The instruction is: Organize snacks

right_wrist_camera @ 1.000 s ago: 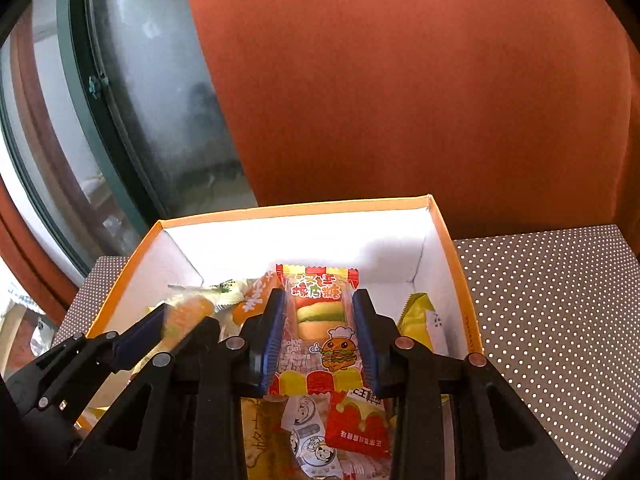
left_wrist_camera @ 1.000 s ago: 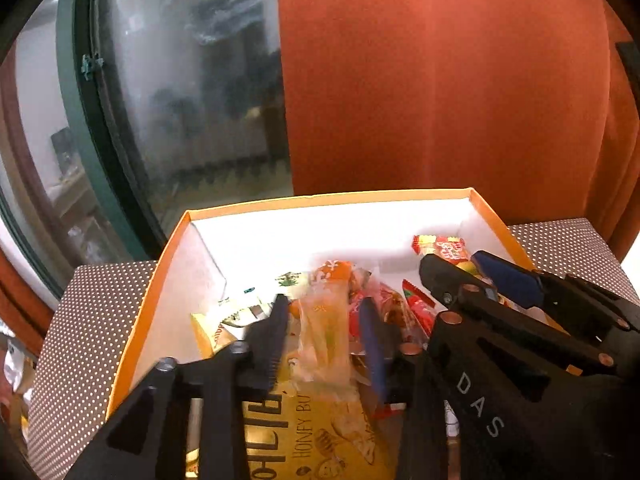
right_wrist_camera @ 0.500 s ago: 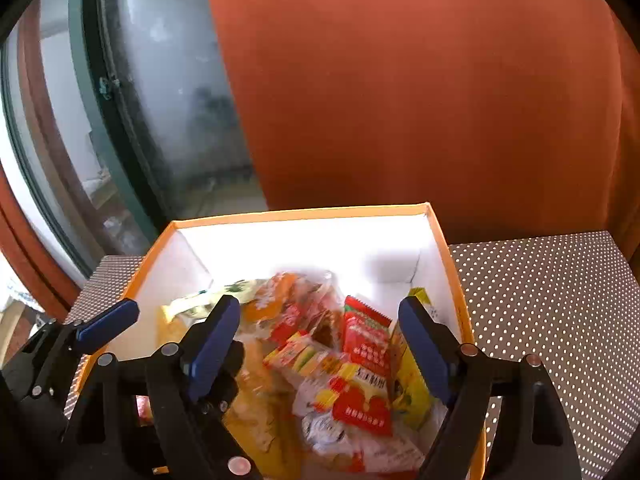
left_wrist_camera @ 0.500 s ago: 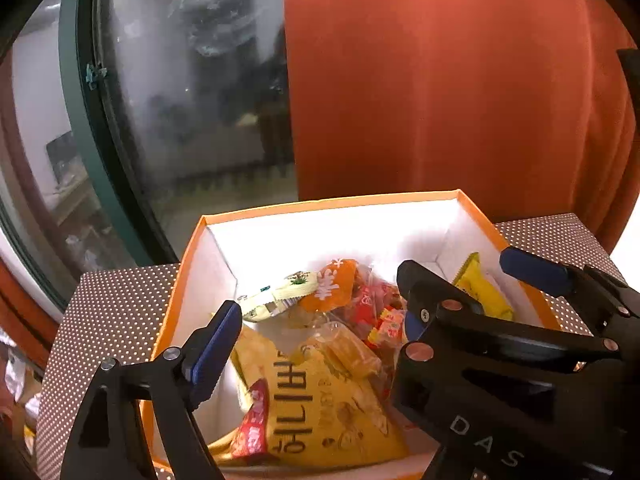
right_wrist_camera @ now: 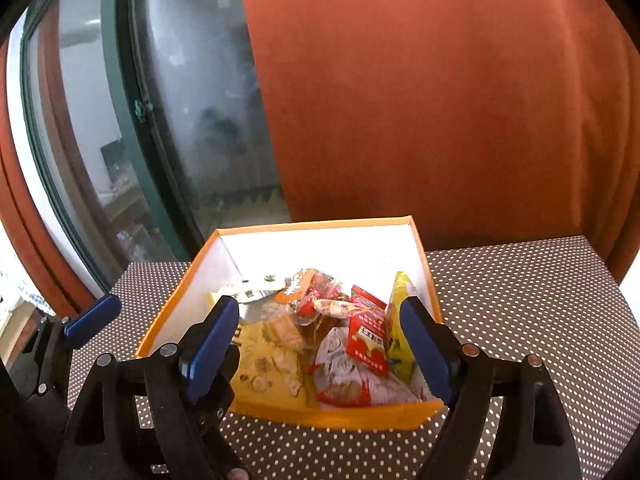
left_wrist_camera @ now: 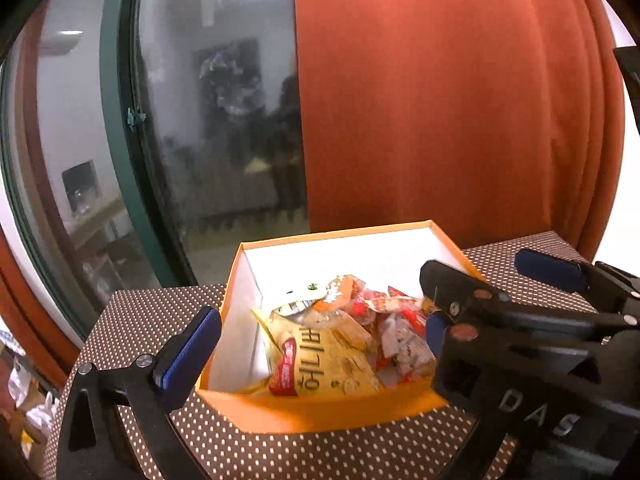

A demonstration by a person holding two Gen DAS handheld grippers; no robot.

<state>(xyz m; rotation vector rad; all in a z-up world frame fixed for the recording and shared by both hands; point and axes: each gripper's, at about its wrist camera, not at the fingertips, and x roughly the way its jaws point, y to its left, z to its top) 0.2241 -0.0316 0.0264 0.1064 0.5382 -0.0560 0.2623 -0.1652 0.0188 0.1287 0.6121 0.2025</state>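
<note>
glossy crinkled snack wrappers (right_wrist_camera: 360,344); matt cardboard box (right_wrist_camera: 332,414); dotted cloth (right_wrist_camera: 520,292).

Mixed snack packets (right_wrist_camera: 320,336) heaped inside open orange box (right_wrist_camera: 332,414), white-lined.

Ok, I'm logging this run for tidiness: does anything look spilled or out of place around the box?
Nothing has spilled. All snacks sit inside the orange box, though as a loose heap rather than sorted, with the big yellow chip bag leaning at the front. Both the left gripper and right gripper are open and hold nothing.
</note>
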